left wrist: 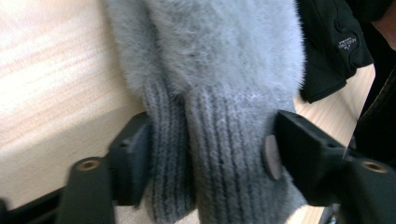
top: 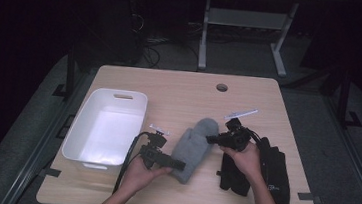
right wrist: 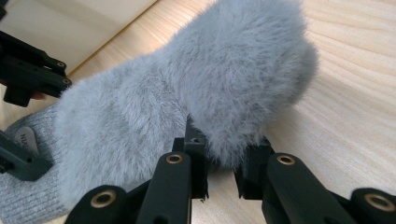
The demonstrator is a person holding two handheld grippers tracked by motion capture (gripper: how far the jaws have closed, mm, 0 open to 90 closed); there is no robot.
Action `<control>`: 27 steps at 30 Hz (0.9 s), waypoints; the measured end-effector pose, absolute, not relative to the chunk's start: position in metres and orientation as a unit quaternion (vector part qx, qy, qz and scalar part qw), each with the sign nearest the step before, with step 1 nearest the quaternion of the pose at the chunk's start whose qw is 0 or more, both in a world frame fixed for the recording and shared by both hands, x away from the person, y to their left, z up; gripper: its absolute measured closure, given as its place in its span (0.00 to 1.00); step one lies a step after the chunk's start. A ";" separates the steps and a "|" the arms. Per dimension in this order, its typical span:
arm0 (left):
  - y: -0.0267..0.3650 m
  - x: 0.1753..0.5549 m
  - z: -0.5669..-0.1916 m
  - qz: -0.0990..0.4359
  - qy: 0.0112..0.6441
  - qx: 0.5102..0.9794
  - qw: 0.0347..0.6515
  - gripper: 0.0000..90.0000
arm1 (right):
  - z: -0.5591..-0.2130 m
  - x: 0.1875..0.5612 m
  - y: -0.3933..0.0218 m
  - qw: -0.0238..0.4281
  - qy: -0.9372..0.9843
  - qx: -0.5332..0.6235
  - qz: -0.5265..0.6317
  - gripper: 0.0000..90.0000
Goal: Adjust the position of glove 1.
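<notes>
a fluffy grey mitten [top: 196, 146] lies in the middle of the wooden table [top: 180, 92], between a white tub [top: 108, 127] and some black gloves [top: 270, 171]. its top is soft and furry, and its cuff is ribbed knit. the left gripper [left wrist: 210, 154] has its jaws part way open, one on each side of the cuff, touching it. the right gripper [right wrist: 219, 175] pinches the furry edge, jaws nearly closed.
</notes>
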State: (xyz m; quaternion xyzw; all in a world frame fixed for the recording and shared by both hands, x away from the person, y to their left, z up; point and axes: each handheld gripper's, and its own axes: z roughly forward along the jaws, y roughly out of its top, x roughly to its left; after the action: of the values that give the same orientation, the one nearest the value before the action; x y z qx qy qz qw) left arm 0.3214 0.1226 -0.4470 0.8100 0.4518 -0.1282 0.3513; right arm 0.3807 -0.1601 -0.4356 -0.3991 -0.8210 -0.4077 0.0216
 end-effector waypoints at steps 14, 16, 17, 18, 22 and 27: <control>0.129 0.321 -0.443 -0.144 0.441 0.800 0.380 0.55 | -0.425 0.377 -0.160 0.017 -0.818 -0.398 -0.415 0.86; 0.129 0.320 -0.441 -0.141 0.438 0.801 0.382 0.55 | -0.422 0.377 -0.160 0.015 -0.817 -0.397 -0.418 0.86; 0.129 0.320 -0.440 -0.141 0.437 0.801 0.383 0.55 | -0.419 0.376 -0.160 0.014 -0.815 -0.400 -0.419 0.86; 0.129 0.320 -0.439 -0.141 0.435 0.803 0.383 0.55 | -0.419 0.376 -0.160 0.014 -0.815 -0.400 -0.419 0.86; 0.130 0.318 -0.432 -0.134 0.429 0.805 0.387 0.56 | -0.413 0.374 -0.161 0.013 -0.811 -0.403 -0.424 0.86; 0.131 0.316 -0.421 -0.125 0.424 0.805 0.396 0.55 | -0.399 0.372 -0.159 0.005 -0.811 -0.402 -0.425 0.86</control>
State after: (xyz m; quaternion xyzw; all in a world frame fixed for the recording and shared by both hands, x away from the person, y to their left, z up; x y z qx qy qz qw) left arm 0.3163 0.1315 -0.4206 0.8050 0.4239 -0.1247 0.3959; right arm 0.3722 -0.1591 -0.3985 -0.4023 -0.8107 -0.4253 0.0051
